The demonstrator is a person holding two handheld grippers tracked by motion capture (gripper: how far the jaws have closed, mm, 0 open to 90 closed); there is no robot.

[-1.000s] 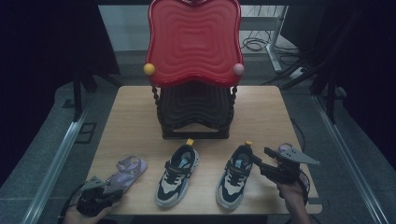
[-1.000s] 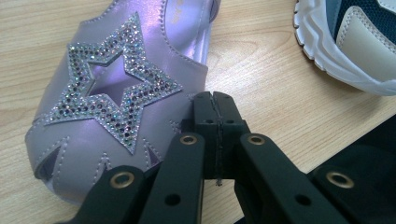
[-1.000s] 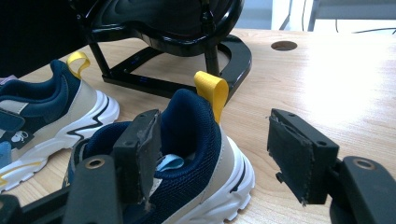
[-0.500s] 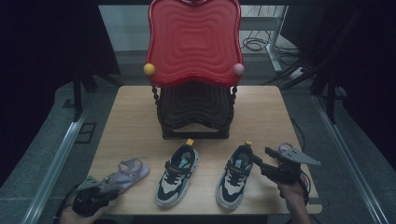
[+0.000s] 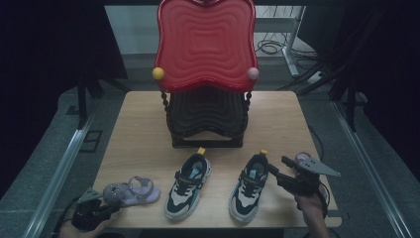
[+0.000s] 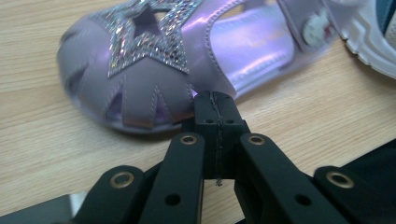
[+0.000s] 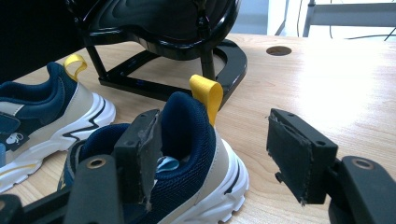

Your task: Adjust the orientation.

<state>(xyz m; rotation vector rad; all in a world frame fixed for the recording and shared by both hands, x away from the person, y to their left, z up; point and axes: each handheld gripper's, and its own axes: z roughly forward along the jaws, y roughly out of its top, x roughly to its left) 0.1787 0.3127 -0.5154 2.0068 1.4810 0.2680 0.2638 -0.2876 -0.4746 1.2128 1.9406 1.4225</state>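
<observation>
Table (image 5: 138,119): light wood, carrying the rack and three shoes along its near half
Rack (image 5: 205,116): black wavy stand under a big red wavy panel (image 5: 205,44), at the back centre
Right sneaker (image 5: 249,186): navy and cream with a yellow heel loop, near the right gripper (image 5: 277,171), whose jaws stand wide with the heel between them, the pads not pressing yet
Left sneaker (image 5: 187,184): its twin, just beside it, untouched
Sandal (image 5: 131,192): purple with a glitter star, front left, flat on the wood
Left gripper (image 5: 110,209): closed on nothing, tips at the sandal's toe edge
Change: the left gripper has slid back toward the near edge and the sandal now lies free, so it seems placed; the right sneaker looks next
</observation>
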